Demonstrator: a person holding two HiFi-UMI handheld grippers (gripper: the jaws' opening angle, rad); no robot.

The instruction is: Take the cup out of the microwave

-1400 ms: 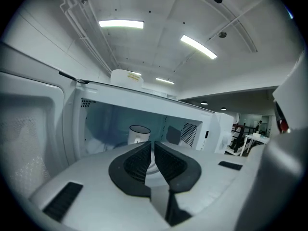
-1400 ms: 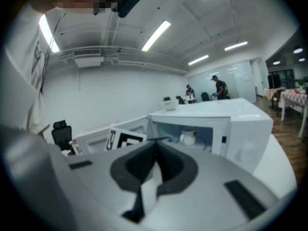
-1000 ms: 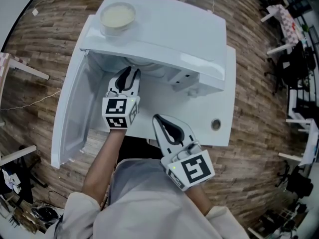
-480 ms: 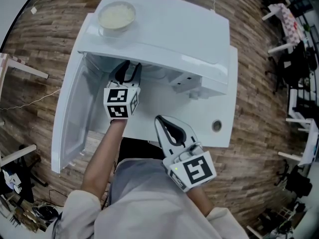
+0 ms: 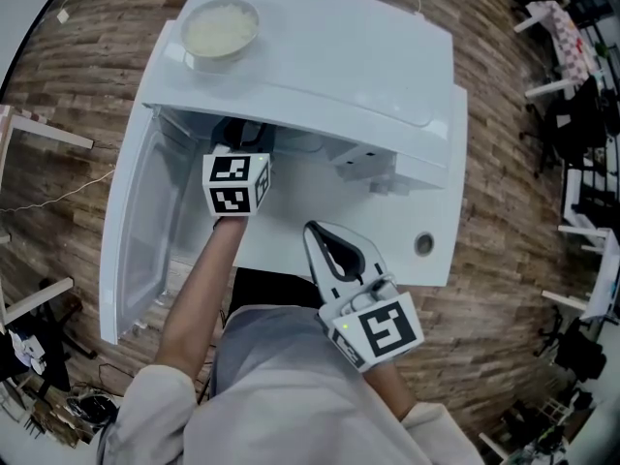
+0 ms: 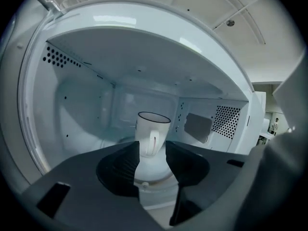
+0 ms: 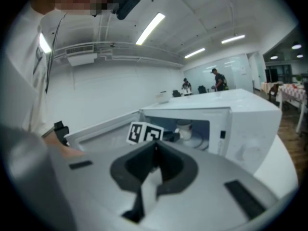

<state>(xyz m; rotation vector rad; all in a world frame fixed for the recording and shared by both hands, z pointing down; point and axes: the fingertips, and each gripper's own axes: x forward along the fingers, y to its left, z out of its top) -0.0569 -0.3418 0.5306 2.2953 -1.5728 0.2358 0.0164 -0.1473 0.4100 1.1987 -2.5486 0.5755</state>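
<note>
The work is at the reach-in stage: the microwave (image 5: 339,61) stands with its door (image 5: 136,240) swung wide to the left, and the left gripper (image 6: 153,150) is pushed into the cavity toward the cup (image 6: 153,131). The cup sits upright on the turntable (image 6: 150,181) near the middle of the cavity, its handle turned toward the gripper. The left jaws have just been opening and now stand wide apart. The cup shows in the gap between them, lined up with it, but the pads do not press on it, and it looks to be at or just beyond the tips, so nothing is held yet. The right gripper (image 7: 155,153) hangs back outside, in front of the microwave, its jaws together with nothing between them. It seems to have no part in this step. By my reading, the next move is a short push forward so the jaws straddle the cup's body, then a firm close. The handle sticks out toward the gripper, so the jaws must either pass on both sides of it or pinch it. A lopsided grip could tip the cup. After that it must come out low and level to clear the cavity's roof and front edge. A bowl (image 5: 221,29) rests on top of the microwave, untouched.
</note>
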